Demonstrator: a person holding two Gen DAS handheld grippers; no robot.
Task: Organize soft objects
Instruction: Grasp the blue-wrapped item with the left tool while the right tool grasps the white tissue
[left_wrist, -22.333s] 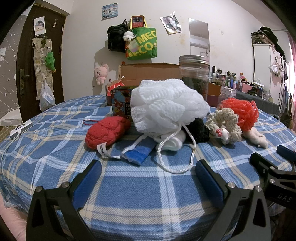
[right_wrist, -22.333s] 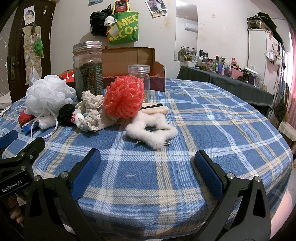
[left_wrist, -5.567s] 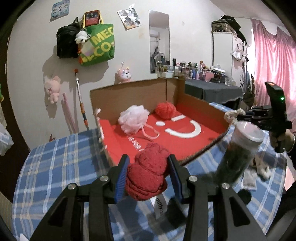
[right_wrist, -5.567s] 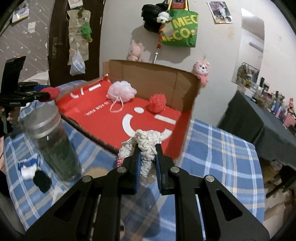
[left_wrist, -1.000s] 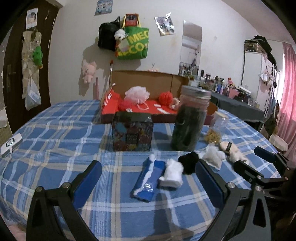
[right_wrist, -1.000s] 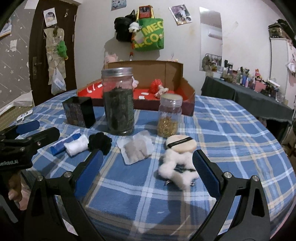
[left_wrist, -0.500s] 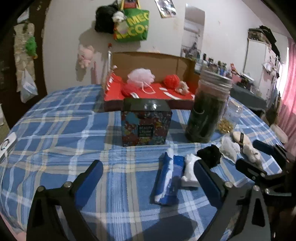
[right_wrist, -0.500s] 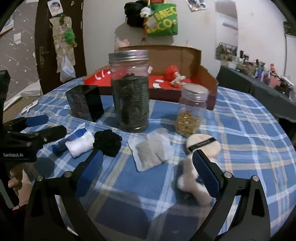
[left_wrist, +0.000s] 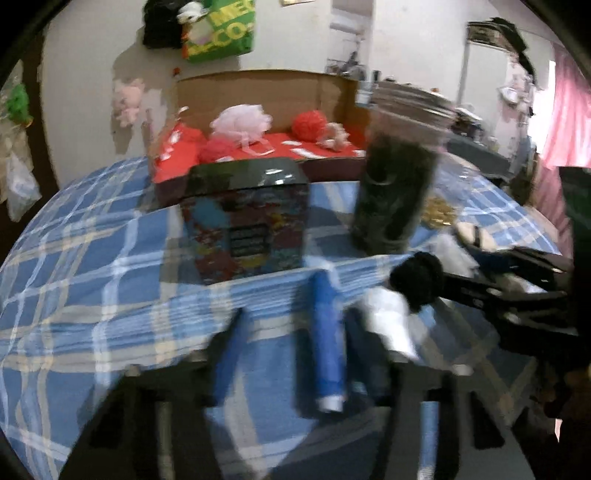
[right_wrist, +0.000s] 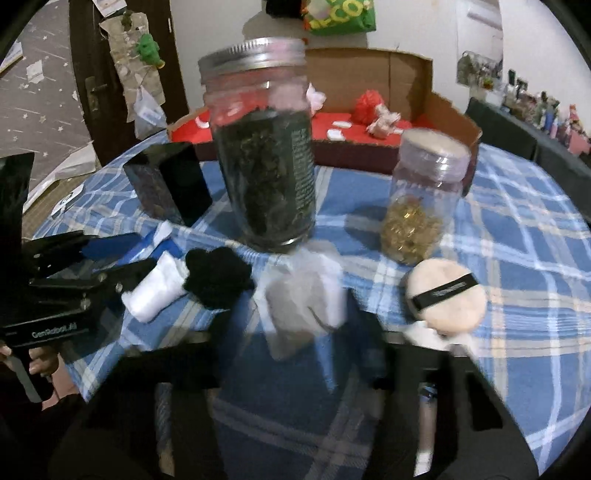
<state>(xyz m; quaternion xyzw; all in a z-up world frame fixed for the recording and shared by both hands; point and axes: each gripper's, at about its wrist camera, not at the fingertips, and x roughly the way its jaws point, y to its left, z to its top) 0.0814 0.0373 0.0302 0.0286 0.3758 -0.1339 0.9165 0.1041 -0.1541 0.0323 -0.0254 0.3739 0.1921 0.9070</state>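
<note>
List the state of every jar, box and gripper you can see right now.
Tall glass jar of dark leaves: upright, metal lid on.
Small clear plastic jar: upright, lid on.
Red-lined cardboard box: open, soft items inside.
Colourful printed tin: upright, closed.
Left gripper: just closing around blue rolled cloth; contact blurred.
Right gripper: just closing around white mesh pouch; contact blurred.

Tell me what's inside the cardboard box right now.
In the box: a pink pouf, a red pouf, a red plush and a cream scrunchie. The tin hides its front edge.
</note>
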